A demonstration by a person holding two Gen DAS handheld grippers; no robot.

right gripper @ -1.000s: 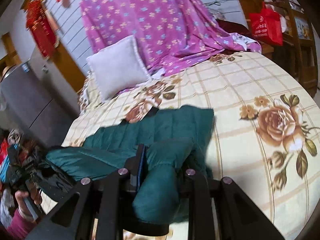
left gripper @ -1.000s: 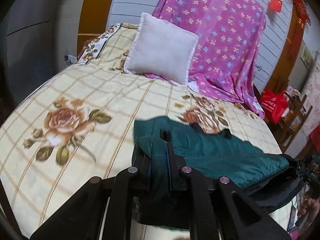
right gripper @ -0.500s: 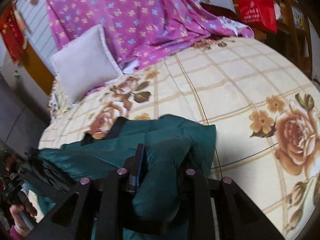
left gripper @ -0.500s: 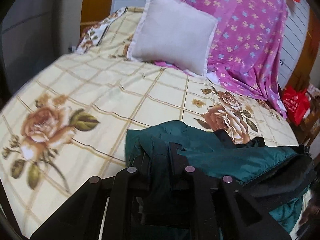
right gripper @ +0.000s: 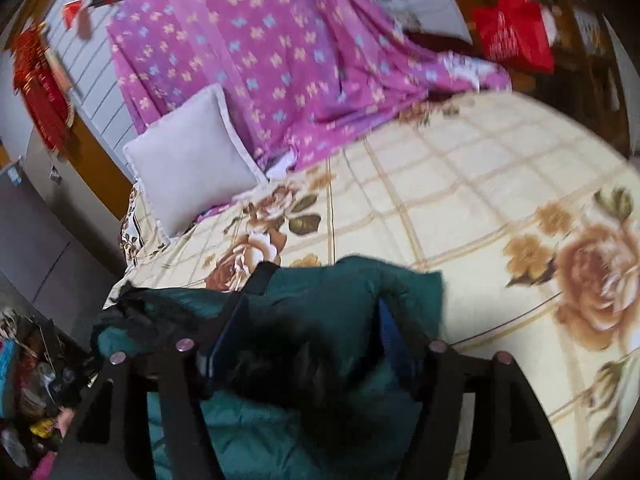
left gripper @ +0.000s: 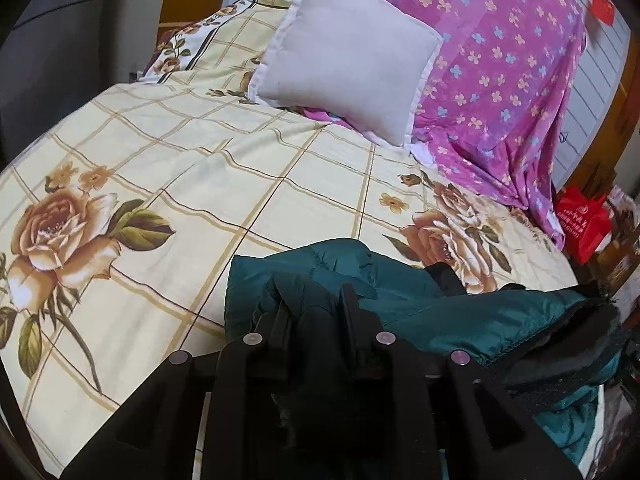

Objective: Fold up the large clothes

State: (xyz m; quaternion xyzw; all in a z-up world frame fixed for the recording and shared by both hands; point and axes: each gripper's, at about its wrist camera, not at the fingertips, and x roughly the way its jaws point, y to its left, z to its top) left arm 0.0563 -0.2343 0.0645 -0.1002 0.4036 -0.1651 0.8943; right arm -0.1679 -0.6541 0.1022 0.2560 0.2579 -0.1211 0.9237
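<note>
A teal quilted jacket (left gripper: 420,304) lies bunched on the near edge of the floral checked bed (left gripper: 240,168). My left gripper (left gripper: 314,300) pinches a fold at the jacket's left end; its jaws are only just starting to open and the cloth still sits tight between them. In the right wrist view the jacket (right gripper: 340,284) spreads under my right gripper (right gripper: 308,320). That gripper's jaws are opening and stand wide apart, with a dark fold lying loose between them and the pads clear of it. The jacket's black lining (left gripper: 568,332) shows at its right end.
A white pillow (left gripper: 348,52) leans at the head of the bed against a purple flowered sheet (left gripper: 500,80). A red bag (left gripper: 584,224) hangs beyond the bed's far side. Clutter sits on the floor (right gripper: 36,380) at the left. Bare bedsheet (right gripper: 480,184) stretches beyond the jacket.
Both grippers came down toward the bed with the jacket. The right jaws, shut on a fold before, have spread wide and let it go. The left still pinches its fold.
</note>
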